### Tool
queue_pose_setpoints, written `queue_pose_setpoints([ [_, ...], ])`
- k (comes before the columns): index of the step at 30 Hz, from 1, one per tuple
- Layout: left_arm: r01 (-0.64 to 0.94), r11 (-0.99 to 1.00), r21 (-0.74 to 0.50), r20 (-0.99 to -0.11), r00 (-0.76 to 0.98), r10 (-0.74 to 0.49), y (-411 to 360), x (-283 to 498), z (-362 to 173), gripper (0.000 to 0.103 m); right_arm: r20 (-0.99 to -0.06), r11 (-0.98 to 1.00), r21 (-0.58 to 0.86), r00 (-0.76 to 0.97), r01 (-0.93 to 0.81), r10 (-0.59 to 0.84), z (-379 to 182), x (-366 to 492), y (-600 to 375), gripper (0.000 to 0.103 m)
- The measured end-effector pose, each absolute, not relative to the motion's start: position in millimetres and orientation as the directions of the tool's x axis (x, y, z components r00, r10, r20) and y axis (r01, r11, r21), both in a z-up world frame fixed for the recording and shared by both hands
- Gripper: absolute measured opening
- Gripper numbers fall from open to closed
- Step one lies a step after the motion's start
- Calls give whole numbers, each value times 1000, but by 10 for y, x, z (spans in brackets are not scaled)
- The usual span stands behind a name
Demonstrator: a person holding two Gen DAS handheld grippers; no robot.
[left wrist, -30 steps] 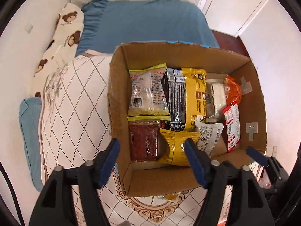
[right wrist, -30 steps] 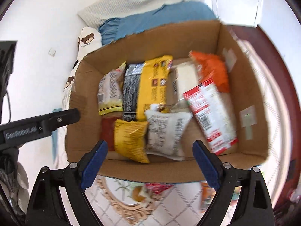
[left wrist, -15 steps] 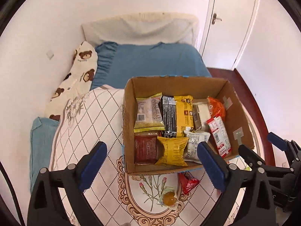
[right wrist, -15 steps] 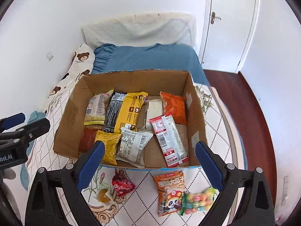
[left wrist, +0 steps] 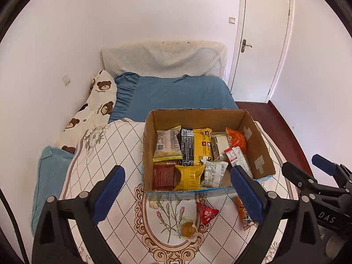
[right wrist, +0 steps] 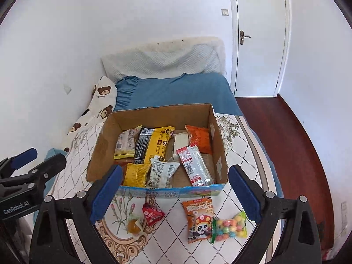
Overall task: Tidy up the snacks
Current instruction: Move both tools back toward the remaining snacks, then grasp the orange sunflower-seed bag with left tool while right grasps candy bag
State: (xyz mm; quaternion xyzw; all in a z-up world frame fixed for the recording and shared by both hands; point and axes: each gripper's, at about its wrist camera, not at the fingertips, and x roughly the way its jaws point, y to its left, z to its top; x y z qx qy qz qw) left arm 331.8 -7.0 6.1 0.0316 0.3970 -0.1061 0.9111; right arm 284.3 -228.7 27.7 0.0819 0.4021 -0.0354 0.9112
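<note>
Both my claws have pulled back and up from the box (right wrist: 154,151), which now looks smaller. Snacks fill the box; a red packet (right wrist: 152,213), jelly cup (right wrist: 133,226), panda pack (right wrist: 199,219) and candy bag (right wrist: 228,229) lie before it. Left claw (left wrist: 176,195) and right claw (right wrist: 175,194) gape wide, empty. Risk: slick wrappers slipping between pads. Legible: "GenRobot.AI", "DAS"

Bed (right wrist: 176,92): quilted cover, cardboard box (right wrist: 154,116) at centre.
Loose (on the cover): sweets at 6 o'clock, bear pillow (right wrist: 103,101) at 10.
</note>
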Motion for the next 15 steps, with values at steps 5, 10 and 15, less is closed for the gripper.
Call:
queue_pose_setpoints([
  [5, 207, 975, -82, -724, 660, -201, -37, 3179, -42, 98, -746, 972, 189, 664, 139, 51, 219, 2641, -2454, 99],
  [10, 144, 986, -80, -738, 656, -155, 5, 3122, -354, 98, -824, 971, 141, 567, 193, 7, -294, 2567, -2667, 96],
  [15, 109, 993, -34, -749, 655, -98, 21, 3084, -789, 98, -911, 956, 199, 400, 213, 101, -1102, 2680, -2875, 62],
])
